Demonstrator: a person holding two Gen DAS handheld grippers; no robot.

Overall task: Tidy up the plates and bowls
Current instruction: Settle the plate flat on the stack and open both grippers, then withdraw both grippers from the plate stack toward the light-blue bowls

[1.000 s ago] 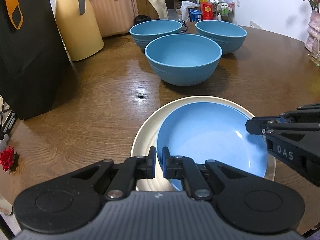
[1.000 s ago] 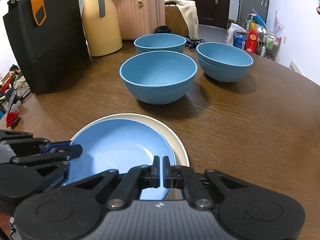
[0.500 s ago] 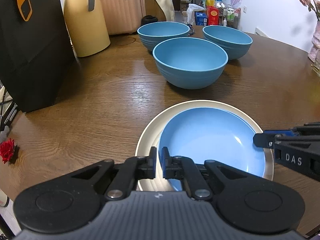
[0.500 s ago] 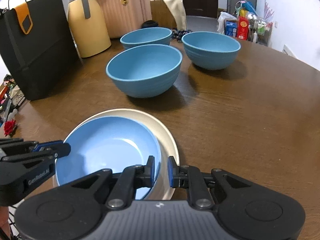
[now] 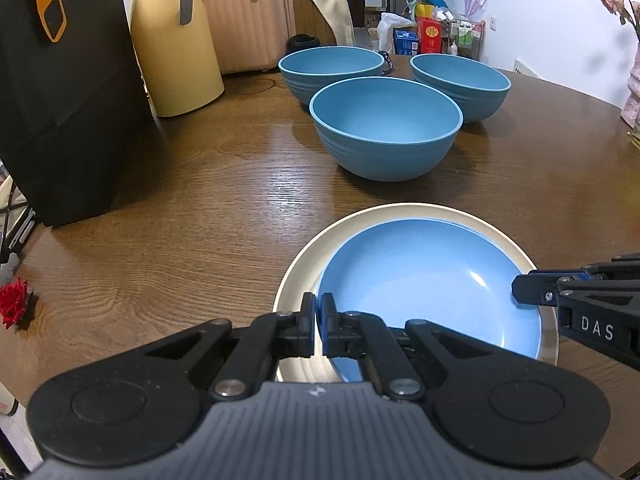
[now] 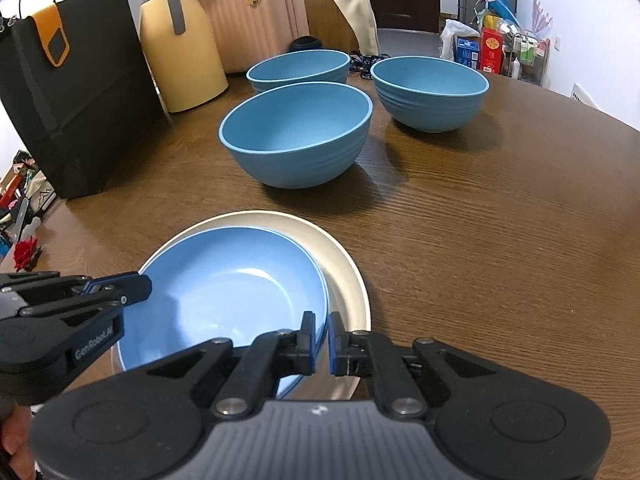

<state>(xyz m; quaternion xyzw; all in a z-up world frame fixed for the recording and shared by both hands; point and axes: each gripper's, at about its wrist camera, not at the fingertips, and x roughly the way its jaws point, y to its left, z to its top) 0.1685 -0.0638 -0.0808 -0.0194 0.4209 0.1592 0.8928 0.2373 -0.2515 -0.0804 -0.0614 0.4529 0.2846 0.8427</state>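
A light blue plate [image 5: 432, 280] lies inside a larger cream plate [image 5: 304, 264] on the wooden table, near the front edge. My left gripper [image 5: 319, 320] is shut on the blue plate's left rim. My right gripper [image 6: 322, 338] has its jaws slightly apart around the blue plate's [image 6: 224, 292] right rim, over the cream plate [image 6: 340, 264]. Three blue bowls stand behind: a near one [image 5: 386, 128], a far left one [image 5: 332, 68], a far right one [image 5: 460, 80].
A black paper bag [image 5: 60, 92] and a yellow thermos jug [image 5: 172, 40] stand at the left. A pink suitcase [image 5: 248, 12] is behind the table. A red fake rose [image 5: 14, 300] lies at the left table edge. A vase [image 5: 632, 80] stands far right.
The blue plate has come down to rest in the cream plate. My right gripper's jaws have parted slightly from the plate's rim. The left gripper stays shut on it.
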